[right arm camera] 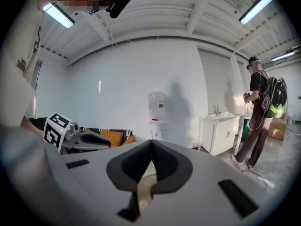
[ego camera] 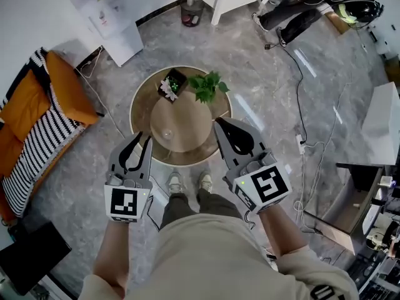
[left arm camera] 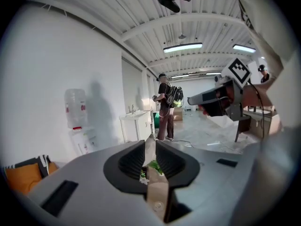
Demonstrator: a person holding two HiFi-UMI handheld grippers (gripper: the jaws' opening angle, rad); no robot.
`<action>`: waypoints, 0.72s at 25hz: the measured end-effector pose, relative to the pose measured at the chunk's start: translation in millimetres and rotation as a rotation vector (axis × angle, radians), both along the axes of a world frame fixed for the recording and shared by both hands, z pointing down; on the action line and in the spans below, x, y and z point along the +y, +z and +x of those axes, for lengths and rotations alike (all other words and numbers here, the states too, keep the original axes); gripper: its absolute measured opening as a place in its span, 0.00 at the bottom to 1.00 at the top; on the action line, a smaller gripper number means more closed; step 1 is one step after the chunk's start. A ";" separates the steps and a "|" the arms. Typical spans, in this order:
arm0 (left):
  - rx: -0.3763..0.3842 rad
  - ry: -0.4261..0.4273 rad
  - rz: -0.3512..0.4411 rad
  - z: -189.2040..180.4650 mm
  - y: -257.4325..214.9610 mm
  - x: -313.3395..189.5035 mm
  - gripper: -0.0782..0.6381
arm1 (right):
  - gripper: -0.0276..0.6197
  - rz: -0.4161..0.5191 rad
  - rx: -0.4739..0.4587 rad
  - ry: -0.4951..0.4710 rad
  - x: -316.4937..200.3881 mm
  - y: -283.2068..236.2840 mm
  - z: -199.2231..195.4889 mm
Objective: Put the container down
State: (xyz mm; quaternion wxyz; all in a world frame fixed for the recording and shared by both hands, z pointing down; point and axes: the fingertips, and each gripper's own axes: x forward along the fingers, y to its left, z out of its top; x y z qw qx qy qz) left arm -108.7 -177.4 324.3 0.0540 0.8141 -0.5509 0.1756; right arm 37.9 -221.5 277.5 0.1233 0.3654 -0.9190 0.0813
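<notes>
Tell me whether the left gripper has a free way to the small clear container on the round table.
Probably yes. The left gripper hangs at the table's near edge, the container just ahead of its tips with nothing between; its jaws, only narrowly apart, would need opening.

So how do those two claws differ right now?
The left claw has its jaws slightly apart; the right claw has them closed tip to tip. The left claw points nearly straight ahead; the right claw slants inward. Both are empty, held at the near edge of the round table.
</notes>
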 end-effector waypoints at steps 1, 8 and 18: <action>-0.011 0.002 0.015 -0.3 -9.1 2.8 0.20 | 0.04 0.007 -0.008 0.004 2.8 -9.8 2.2; 0.051 0.012 0.048 9.7 -60.7 19.2 0.16 | 0.04 0.099 -0.014 -0.003 21.4 -67.6 12.5; 0.023 -0.009 0.116 5.4 -109.3 28.8 0.13 | 0.04 0.119 -0.028 -0.053 40.6 -92.7 5.2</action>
